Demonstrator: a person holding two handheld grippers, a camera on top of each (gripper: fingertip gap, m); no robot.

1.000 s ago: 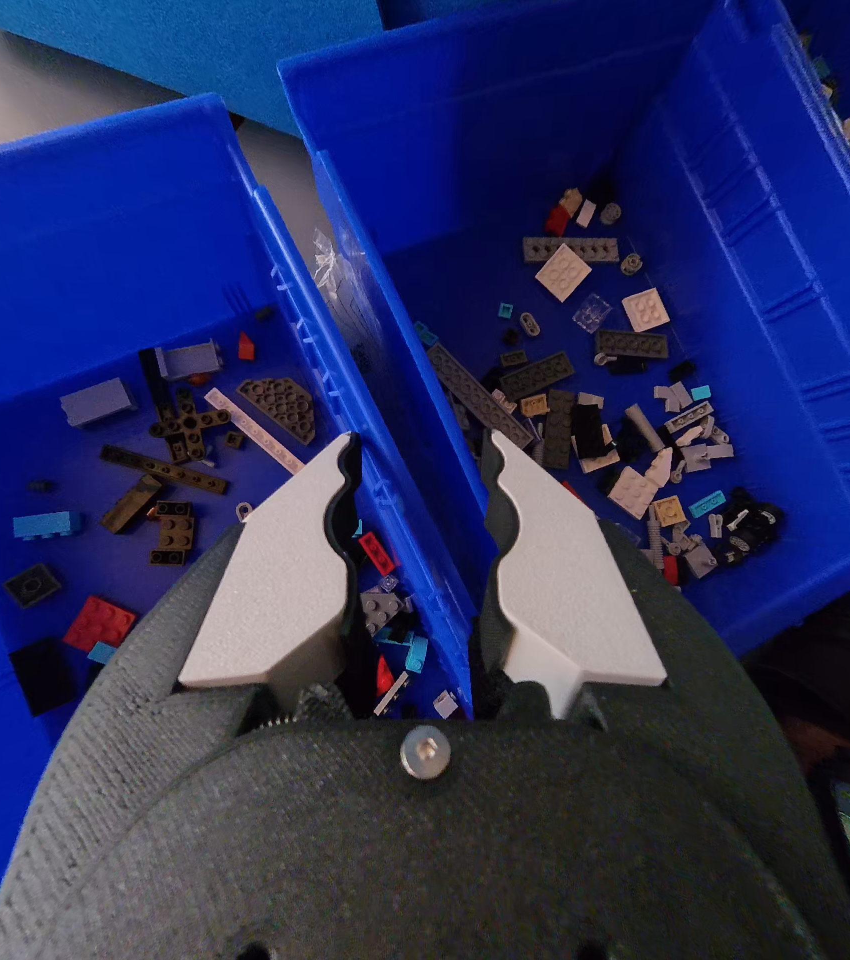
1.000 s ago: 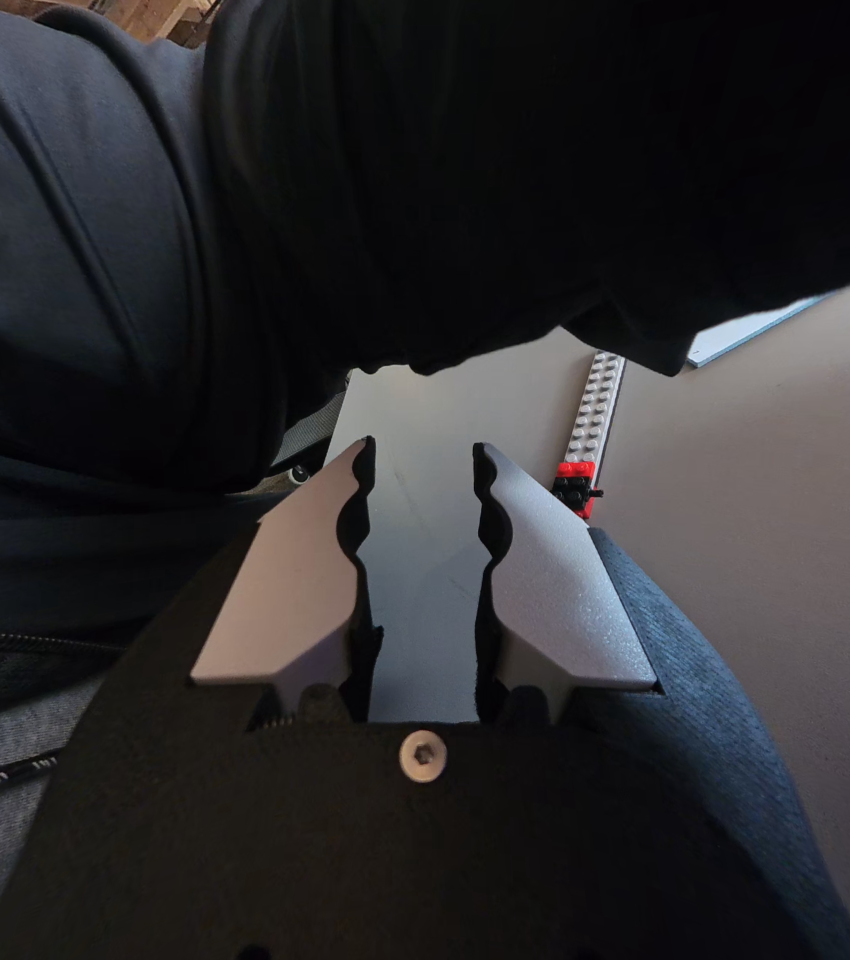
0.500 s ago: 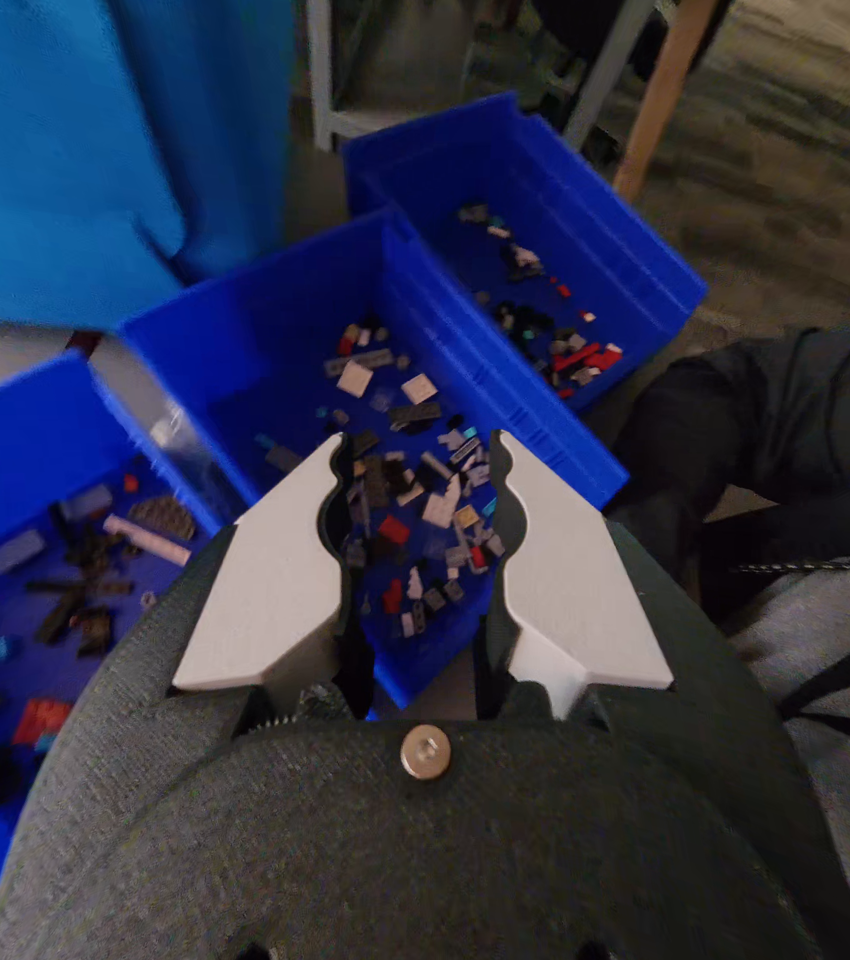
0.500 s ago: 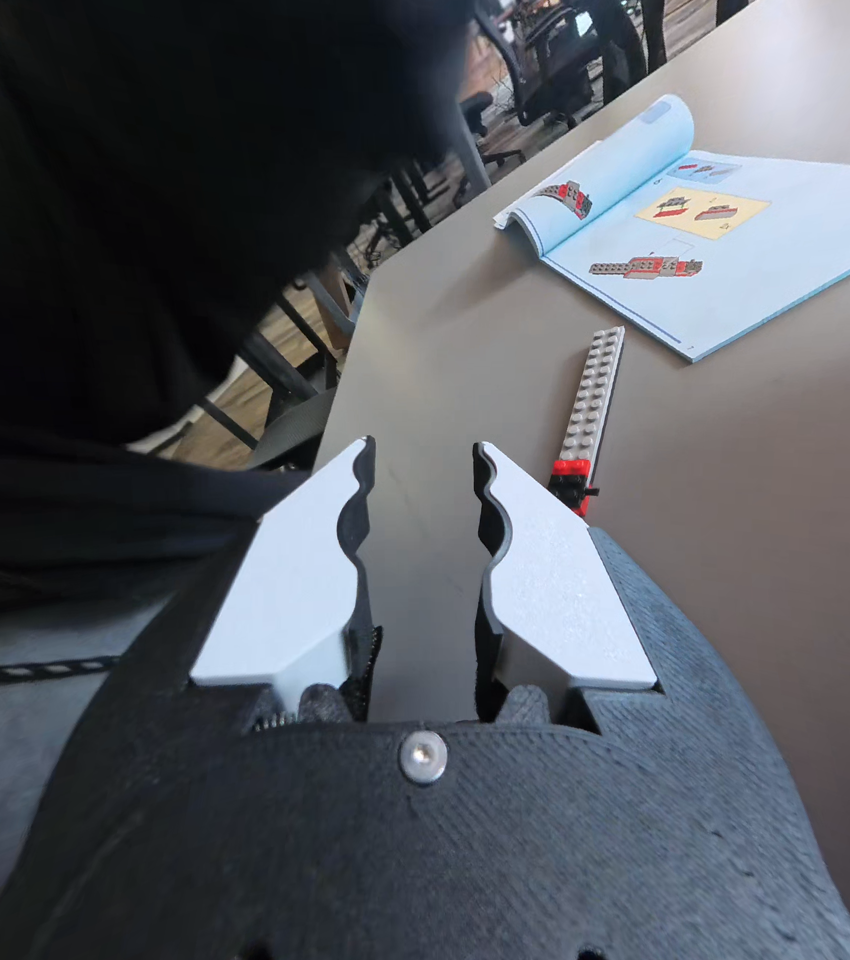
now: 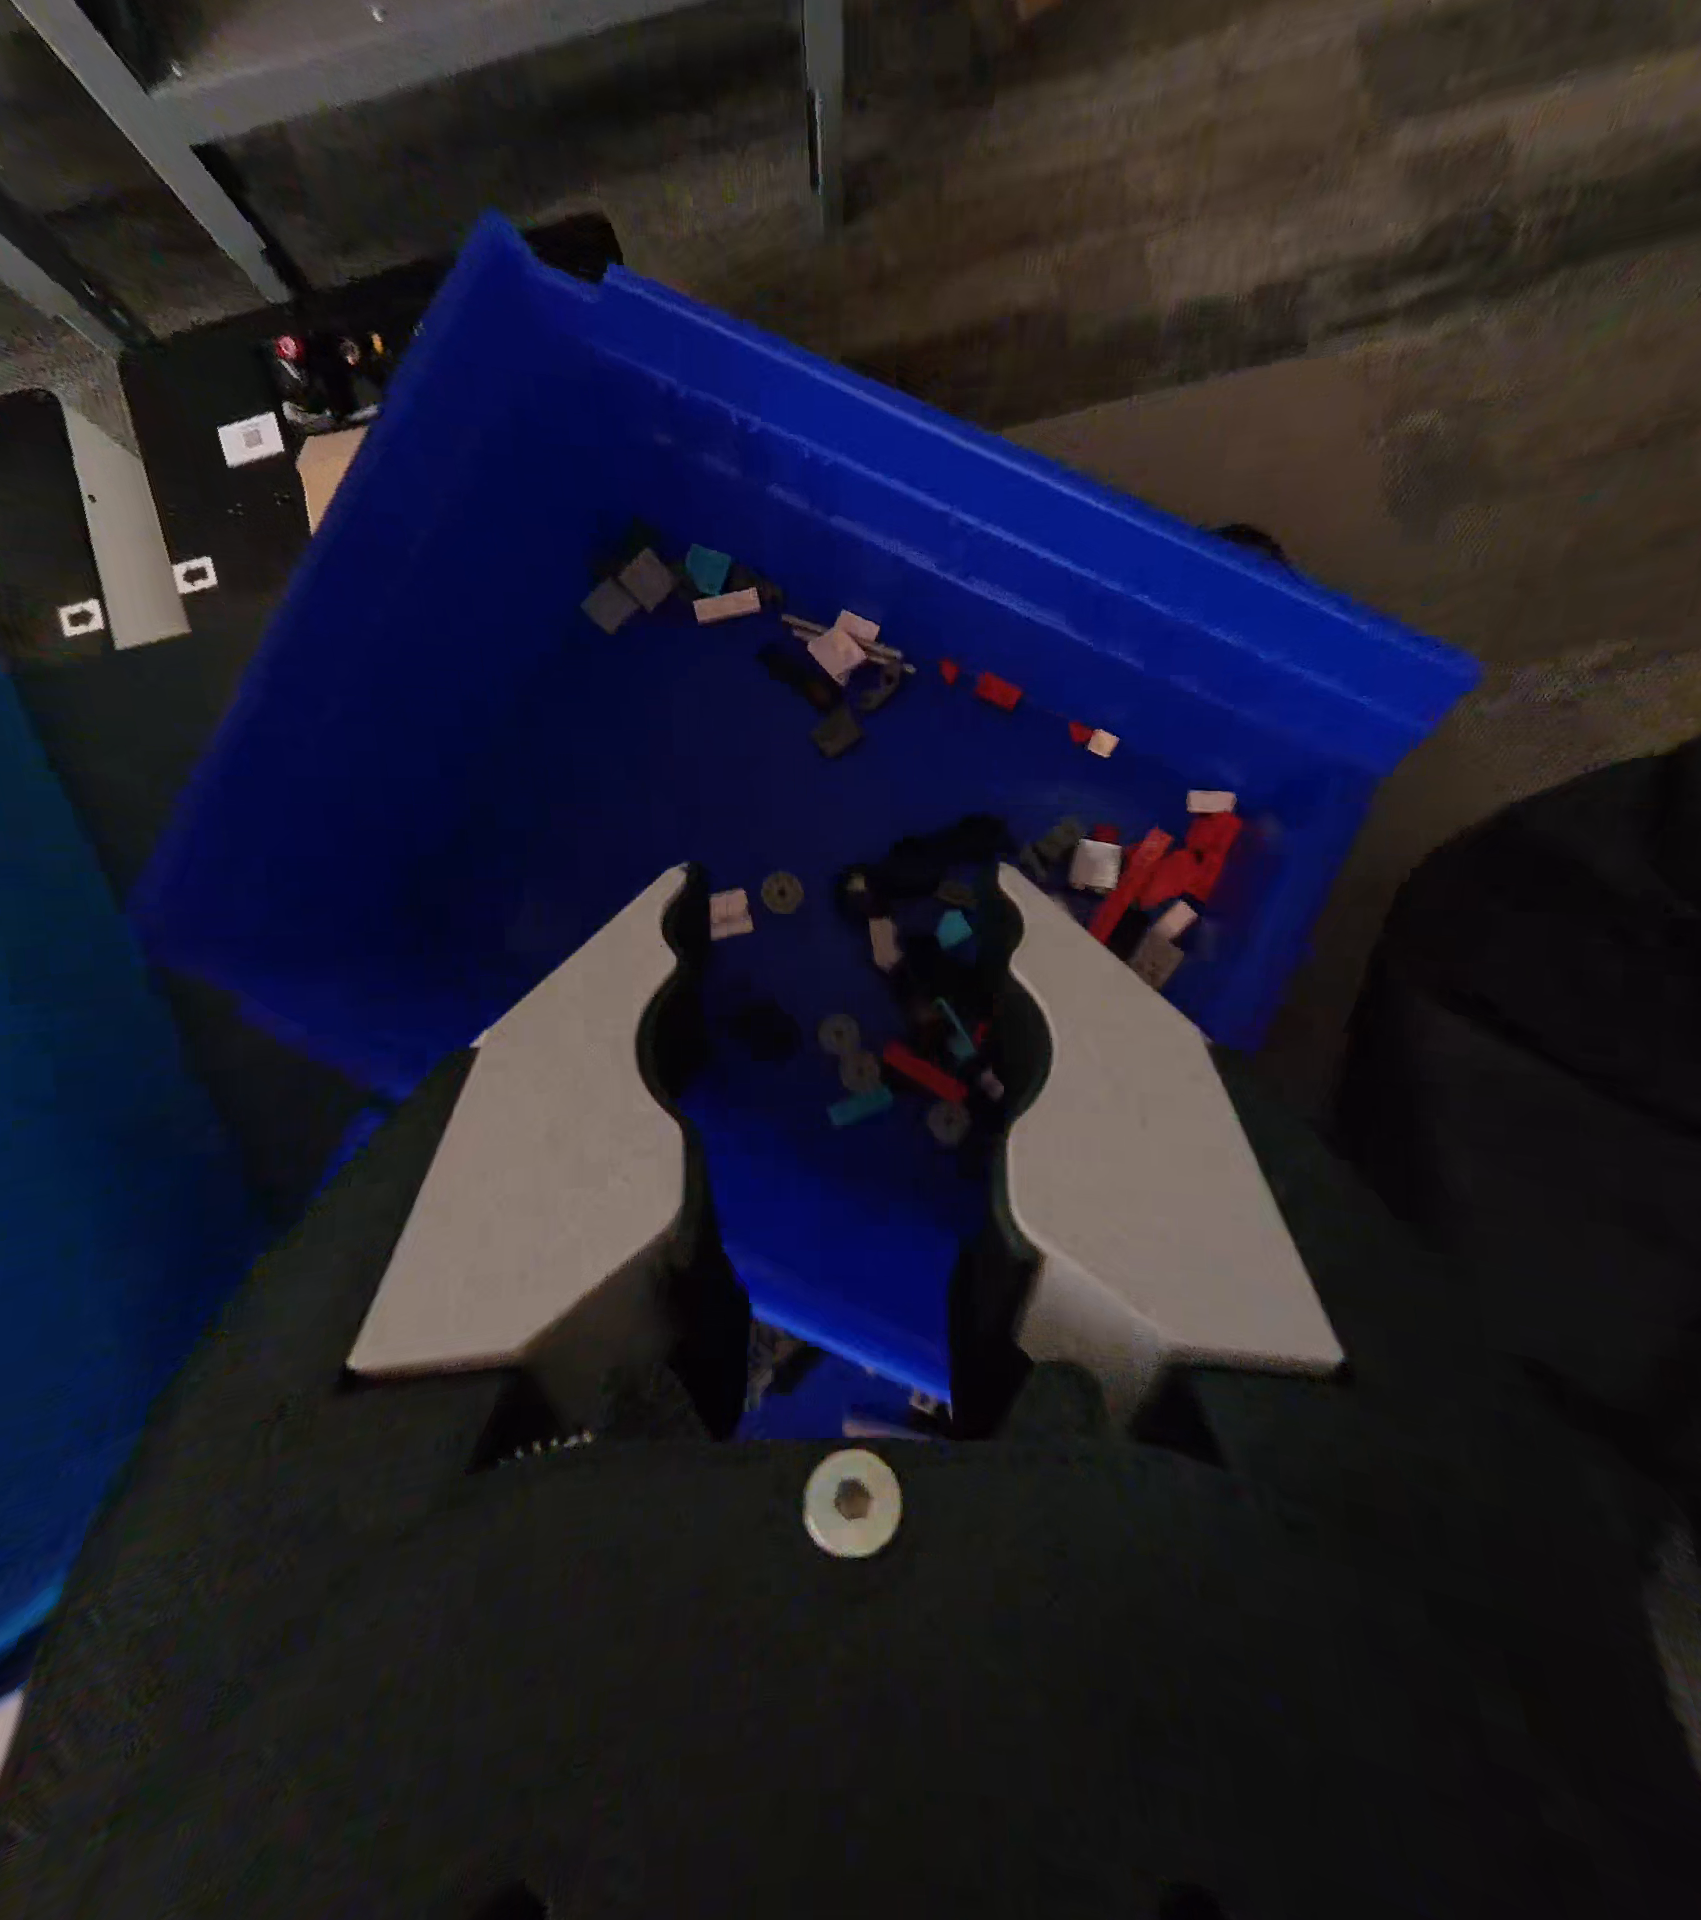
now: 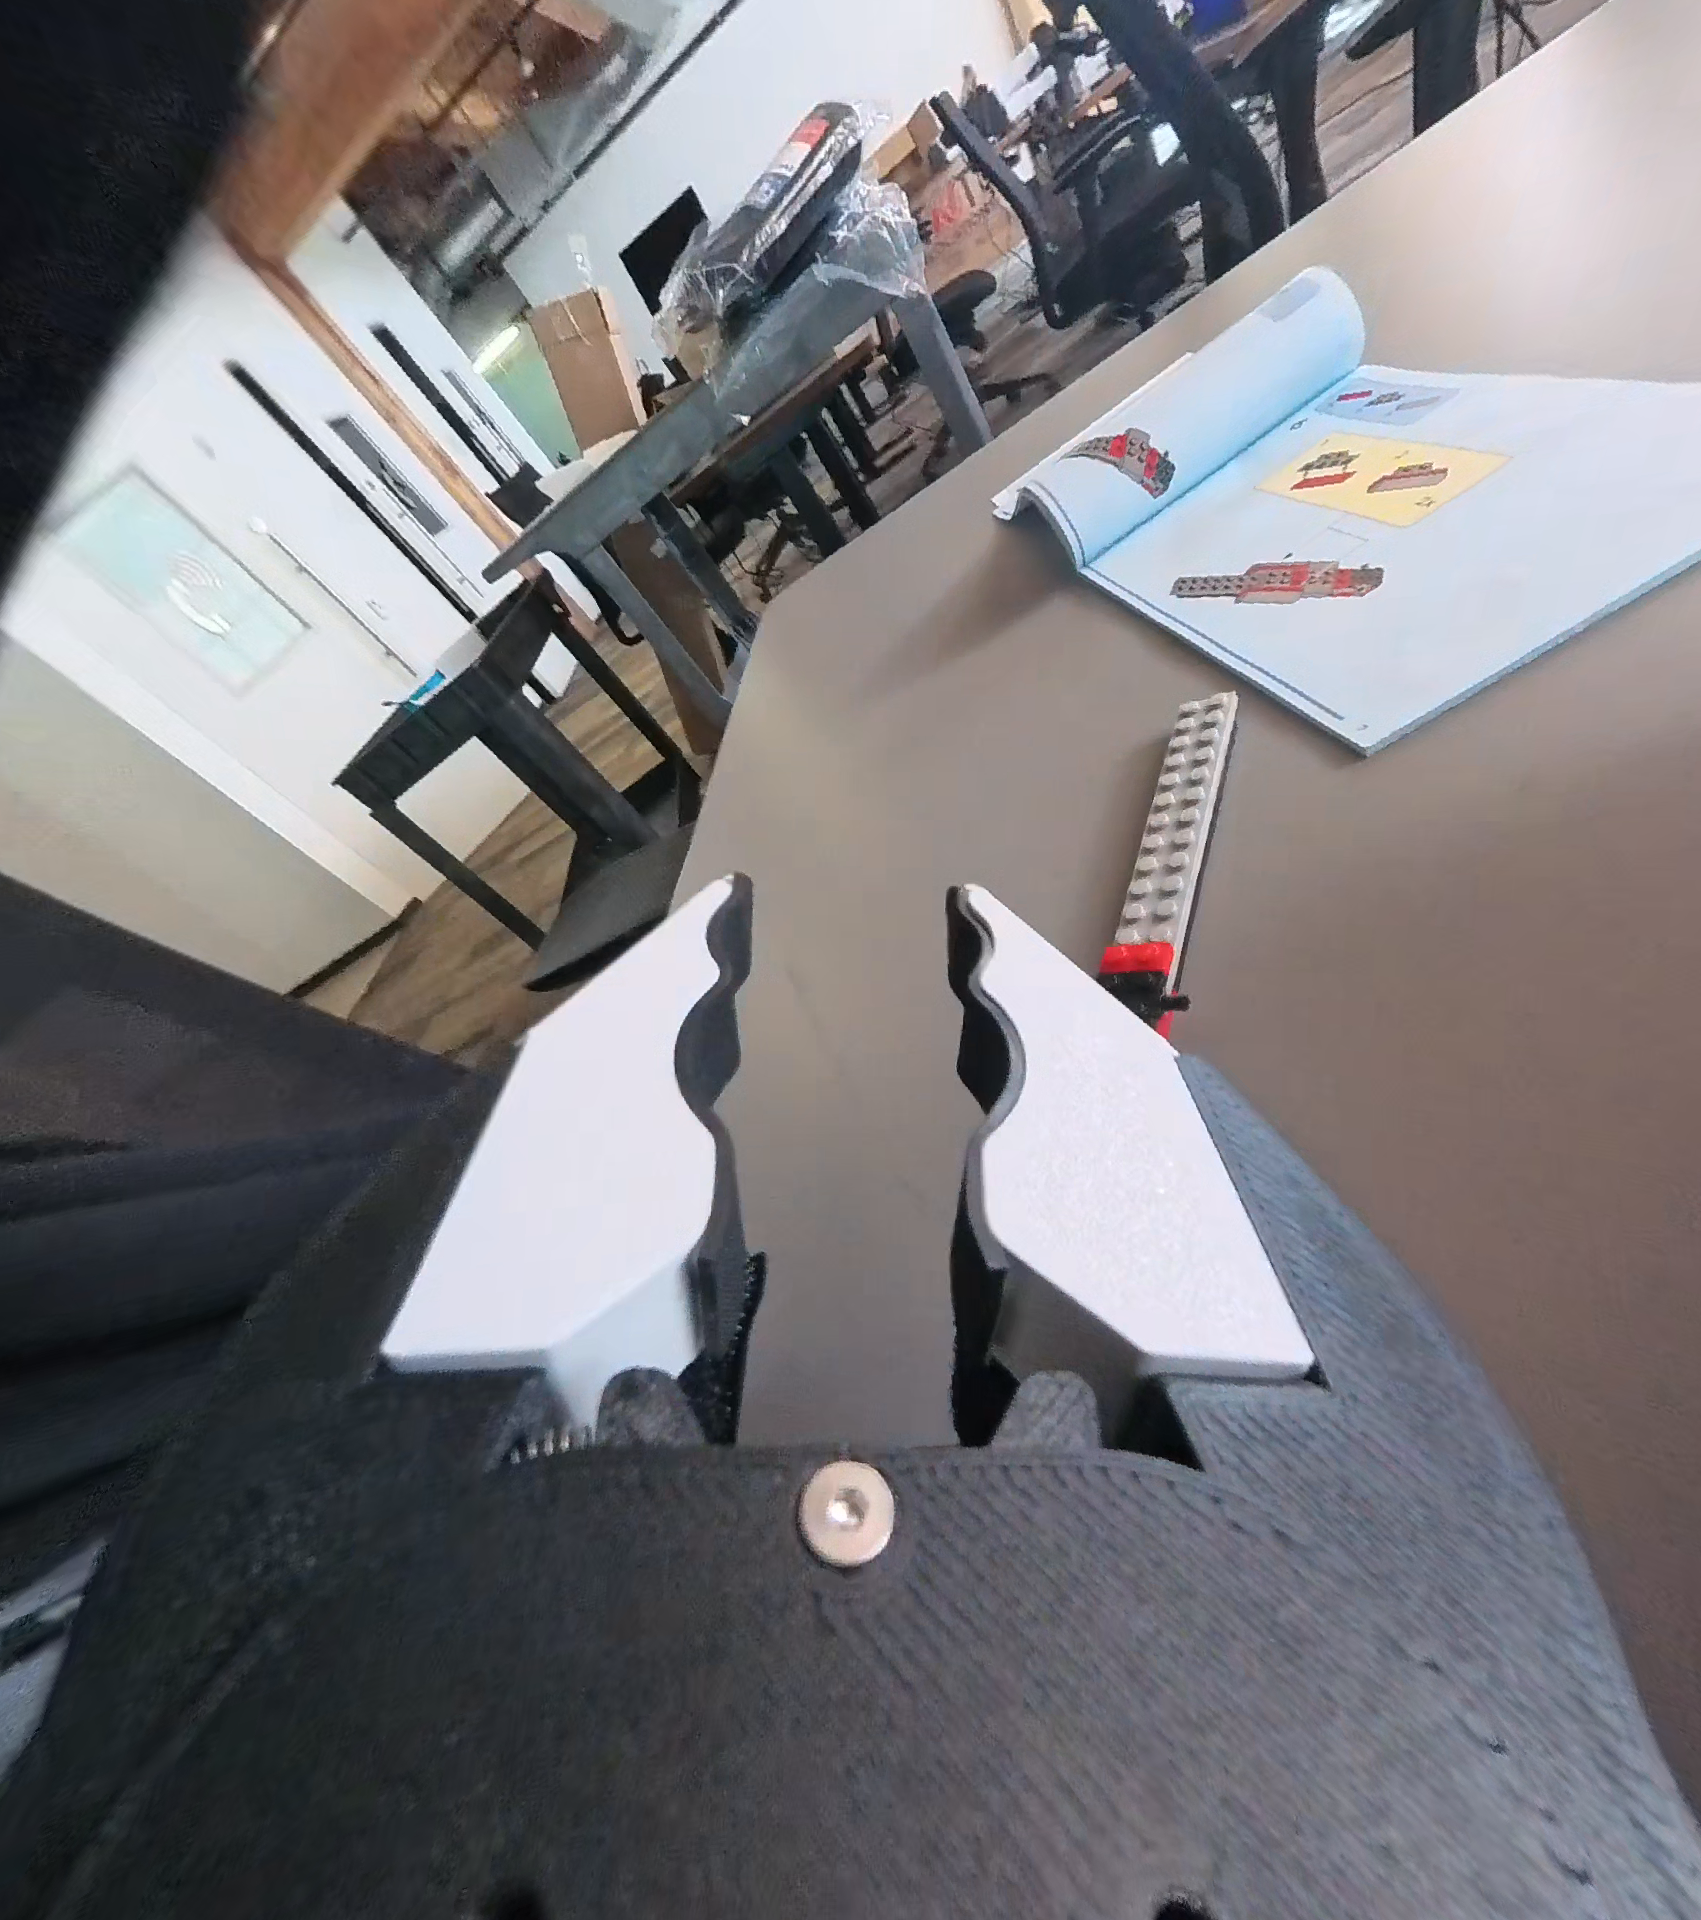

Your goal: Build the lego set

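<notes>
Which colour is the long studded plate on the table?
Light grey, clearest in the right wrist view.

Left tongs point(image 5: 846, 894) and right tongs point(image 6: 848, 902) both gape empty, the left view somewhat blurred.

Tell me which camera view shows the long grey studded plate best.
The right wrist view: the long grey studded plate lies in full on the table, red pieces at its near end. The left wrist view shows none of it, only a blue bin.

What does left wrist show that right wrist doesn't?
Left wrist only: the blue bin of loose lego pieces, with the open left tool above it. Right wrist only: the table with the long grey plate, the open instruction booklet, and the open right tool. Shared: nothing; each tool is empty.
</notes>
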